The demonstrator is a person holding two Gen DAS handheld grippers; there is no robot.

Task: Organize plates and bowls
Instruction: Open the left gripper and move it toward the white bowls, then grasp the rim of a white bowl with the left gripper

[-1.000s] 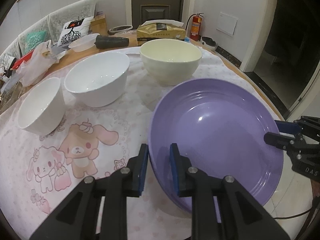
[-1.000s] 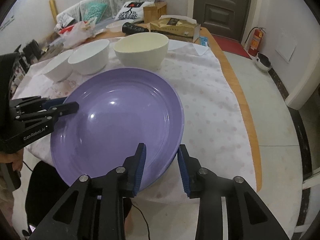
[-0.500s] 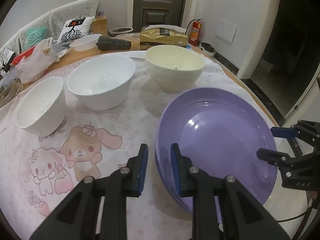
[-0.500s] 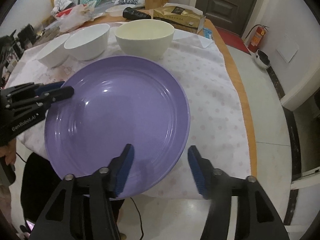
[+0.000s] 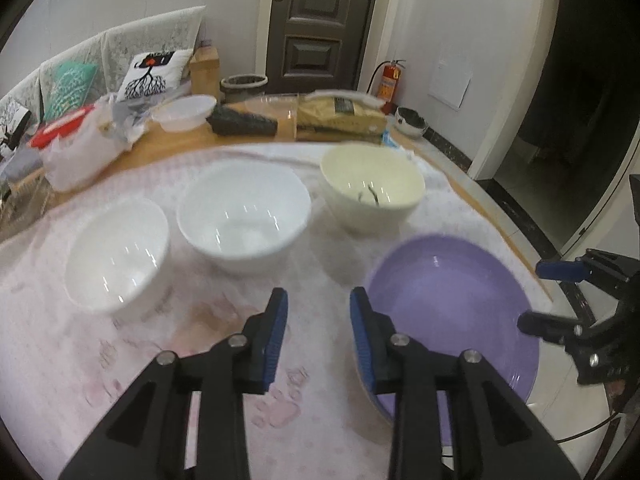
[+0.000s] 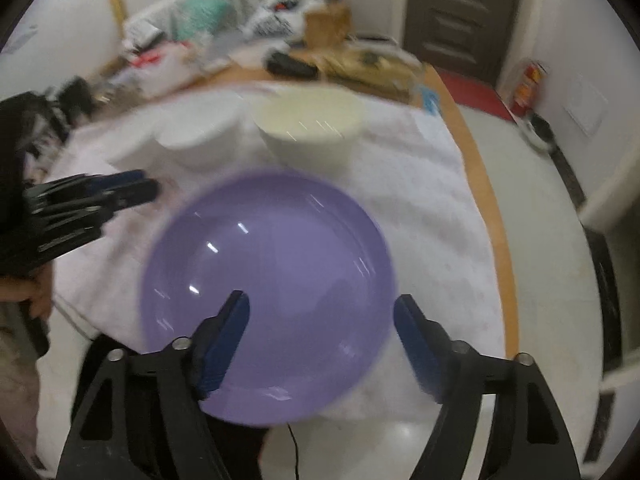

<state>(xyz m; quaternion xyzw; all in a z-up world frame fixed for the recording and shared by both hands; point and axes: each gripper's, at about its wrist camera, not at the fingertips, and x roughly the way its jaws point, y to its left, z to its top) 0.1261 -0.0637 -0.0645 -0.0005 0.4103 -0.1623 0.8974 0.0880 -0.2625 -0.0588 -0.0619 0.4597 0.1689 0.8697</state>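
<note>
On the table: your purple plate (image 6: 276, 280) lies flat on the tablecloth (image 5: 100, 380) at the near edge, partly overhanging it.
Left gripper (image 5: 319, 316): your fingers are spread, empty, just left of the plate's rim.
Right gripper (image 6: 322, 322): your fingers are spread wide, above the plate's near side, gripping nothing.
Bowls: two white bowls (image 5: 244, 214) (image 5: 118, 254) and a cream bowl (image 5: 372, 190) stand in a row behind the plate.

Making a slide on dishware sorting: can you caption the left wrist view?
Open left hand-held gripper hovers beside the purple plate; three bowls line the tablecloth behind.
</note>
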